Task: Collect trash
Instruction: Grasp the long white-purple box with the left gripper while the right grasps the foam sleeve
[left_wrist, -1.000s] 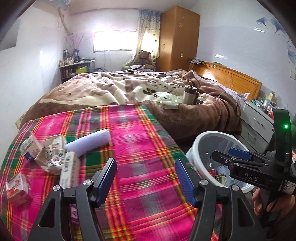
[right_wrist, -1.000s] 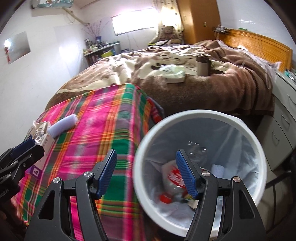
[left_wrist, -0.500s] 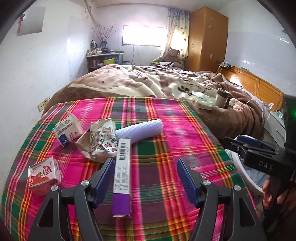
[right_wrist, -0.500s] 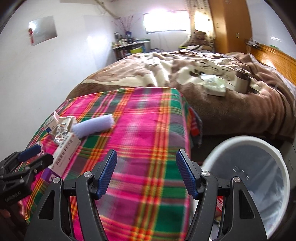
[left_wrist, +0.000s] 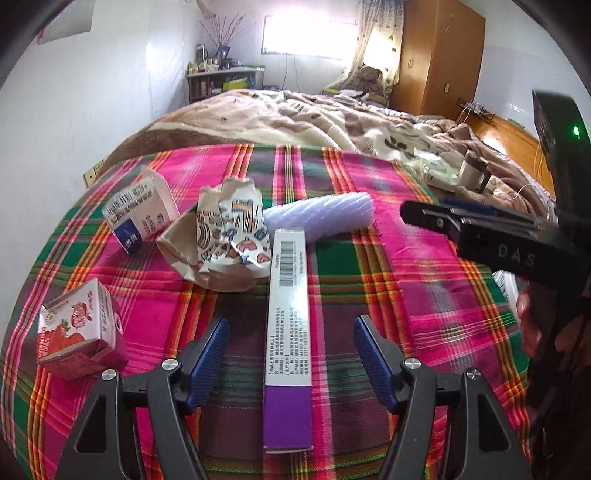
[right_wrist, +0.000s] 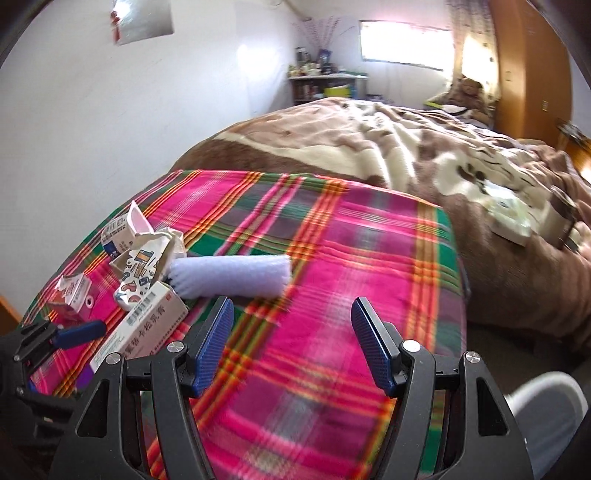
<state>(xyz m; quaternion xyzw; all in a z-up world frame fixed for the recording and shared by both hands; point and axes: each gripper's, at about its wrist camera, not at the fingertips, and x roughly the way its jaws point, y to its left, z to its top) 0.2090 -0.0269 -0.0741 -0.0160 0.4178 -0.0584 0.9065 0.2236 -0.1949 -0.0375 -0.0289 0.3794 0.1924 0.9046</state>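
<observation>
From the left wrist I see the red juice carton (left_wrist: 79, 328) face-on; only the right wrist shows the white bin (right_wrist: 546, 410) rim. My left gripper (left_wrist: 291, 354) gapes wide, straddling the long purple-ended box (left_wrist: 288, 325) on the plaid cloth (left_wrist: 406, 295) without touching it. My right gripper (right_wrist: 291, 343) is wide too, empty, near the foam roll (right_wrist: 231, 275).

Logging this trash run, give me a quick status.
Left gripper open, straddling long box. Right gripper open, empty, near foam roll. Nothing blocking.

Left gripper (left_wrist: 290, 363) swung off the bin, now straddling the long box (left_wrist: 287, 321), not touching. Right gripper (right_wrist: 291, 345) left the bin (right_wrist: 546, 410), now over desk (right_wrist: 332, 258) near foam roll (right_wrist: 231, 275).
</observation>
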